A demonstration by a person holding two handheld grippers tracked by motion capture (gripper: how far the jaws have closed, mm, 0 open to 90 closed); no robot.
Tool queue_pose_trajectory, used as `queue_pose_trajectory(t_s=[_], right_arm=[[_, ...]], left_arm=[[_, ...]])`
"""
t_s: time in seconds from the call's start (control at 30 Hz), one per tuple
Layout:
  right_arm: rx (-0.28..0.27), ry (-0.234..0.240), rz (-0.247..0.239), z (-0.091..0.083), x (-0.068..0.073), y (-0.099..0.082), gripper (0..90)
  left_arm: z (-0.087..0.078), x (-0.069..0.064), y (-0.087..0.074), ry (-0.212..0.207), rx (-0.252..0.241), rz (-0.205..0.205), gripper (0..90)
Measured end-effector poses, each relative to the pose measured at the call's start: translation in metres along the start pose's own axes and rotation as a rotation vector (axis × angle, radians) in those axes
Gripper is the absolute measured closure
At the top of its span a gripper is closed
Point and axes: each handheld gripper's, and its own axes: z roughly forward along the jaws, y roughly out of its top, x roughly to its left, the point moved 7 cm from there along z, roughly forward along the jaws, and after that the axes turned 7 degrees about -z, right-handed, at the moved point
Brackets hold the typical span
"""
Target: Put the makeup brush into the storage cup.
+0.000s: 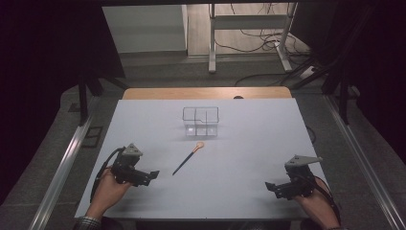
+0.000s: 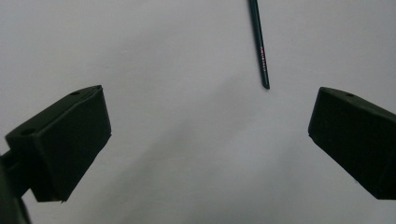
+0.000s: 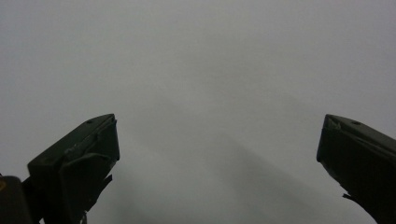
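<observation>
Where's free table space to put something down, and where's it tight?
Most of the white table is bare: the wide strip between the left gripper and right gripper, both open, and both flanks of the clear divided box. Tightest spot is the centre, where the thin brush lies just in front of the box, apart from it.

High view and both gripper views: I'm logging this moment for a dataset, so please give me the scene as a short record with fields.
surface: white table
tool: thin dark brush with an orange-tan tip, lying flat at mid table, tip toward the box
container: clear divided box, upright, beyond the brush, apart from it
left gripper: jaws open, holding nothing, dark end of the brush just ahead
right gripper: jaws open, holding nothing, over bare table
contact: neither gripper touches the brush or the box
</observation>
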Motion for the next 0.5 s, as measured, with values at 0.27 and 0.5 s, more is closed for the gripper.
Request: queue_pose_trajectory(t_s=[0.27, 0.5], right_arm=[[0.017, 0.01, 0.005, 0.001, 0.0, -0.001, 0.0], [0.026, 0.013, 0.004, 0.002, 0.001, -0.002, 0.0]], left_arm=[[0.007, -0.003, 0.011, -0.008, 0.012, 0.012, 0.0], [0.015, -0.006, 0.02, -0.002, 0.044, 0.04, 0.0]])
